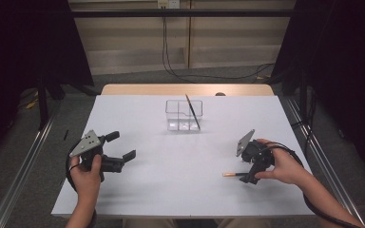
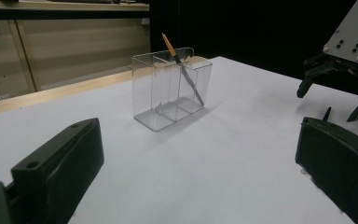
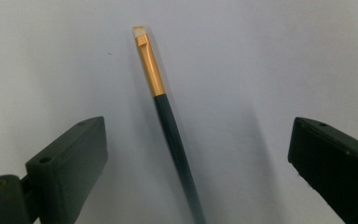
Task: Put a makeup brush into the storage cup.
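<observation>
Right gripper (image 3: 196, 154): jaws spread wide, one on each side of the brush on the table; nothing is gripped.
Brush on the table (image 3: 168, 121): a slim makeup brush with dark handle, gold ferrule and pale tip, lying flat on the sheet between the open jaws and touching neither; in the high view it lies (image 1: 231, 174) just left of the right gripper (image 1: 251, 176).
Left gripper (image 1: 123, 146): jaws open and empty, held at the near left of the table, well apart from the work.
Clear holder (image 1: 184, 114): a transparent box with divided compartments, upright toward the far middle of the table.
Brush in the holder (image 2: 182, 70): already stowed, leaning tilted with its gold end up; which compartment cannot be told.
Progress: judged partway; one brush is in the holder, while the second remains to be gripped, lifted and carried over.
Surface: white sheet (image 1: 180, 161) over a wooden table, whose bare far edge (image 1: 185, 89) shows beyond it.
Room: grey floor, pale wall panels with trailing black cables (image 1: 171, 61), dark curtains on both sides.
</observation>
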Available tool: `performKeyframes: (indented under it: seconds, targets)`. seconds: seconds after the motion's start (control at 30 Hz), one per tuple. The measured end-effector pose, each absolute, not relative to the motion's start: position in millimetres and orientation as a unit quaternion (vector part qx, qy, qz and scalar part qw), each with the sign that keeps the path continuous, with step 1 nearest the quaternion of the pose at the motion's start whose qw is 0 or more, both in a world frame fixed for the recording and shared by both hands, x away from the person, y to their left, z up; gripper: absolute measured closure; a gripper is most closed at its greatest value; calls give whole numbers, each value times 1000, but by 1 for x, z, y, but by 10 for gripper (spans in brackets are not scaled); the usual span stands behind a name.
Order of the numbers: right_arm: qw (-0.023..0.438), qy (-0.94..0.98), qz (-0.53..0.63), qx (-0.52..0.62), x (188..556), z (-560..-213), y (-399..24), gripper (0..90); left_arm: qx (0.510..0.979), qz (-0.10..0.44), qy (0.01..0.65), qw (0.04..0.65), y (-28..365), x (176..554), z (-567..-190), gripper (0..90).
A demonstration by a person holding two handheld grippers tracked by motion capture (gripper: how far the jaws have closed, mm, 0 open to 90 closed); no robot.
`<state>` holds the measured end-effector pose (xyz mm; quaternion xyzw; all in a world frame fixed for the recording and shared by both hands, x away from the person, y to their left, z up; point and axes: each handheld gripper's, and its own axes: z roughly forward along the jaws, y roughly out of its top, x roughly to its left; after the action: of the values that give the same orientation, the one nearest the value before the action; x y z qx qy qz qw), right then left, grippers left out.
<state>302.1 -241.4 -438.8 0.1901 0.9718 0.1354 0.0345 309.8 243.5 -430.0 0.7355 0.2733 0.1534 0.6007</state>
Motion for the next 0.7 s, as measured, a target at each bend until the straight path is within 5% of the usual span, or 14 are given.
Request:
performKeyframes:
  seconds: [0.37,0.7]
  targets:
    - [42,976,129,172,302,-438,-237,100,736,154,274,600,243,310,-430,9]
    - [25,980,129,151,299,-440,-232,272,736,152,273,600,243,310,-430,9]
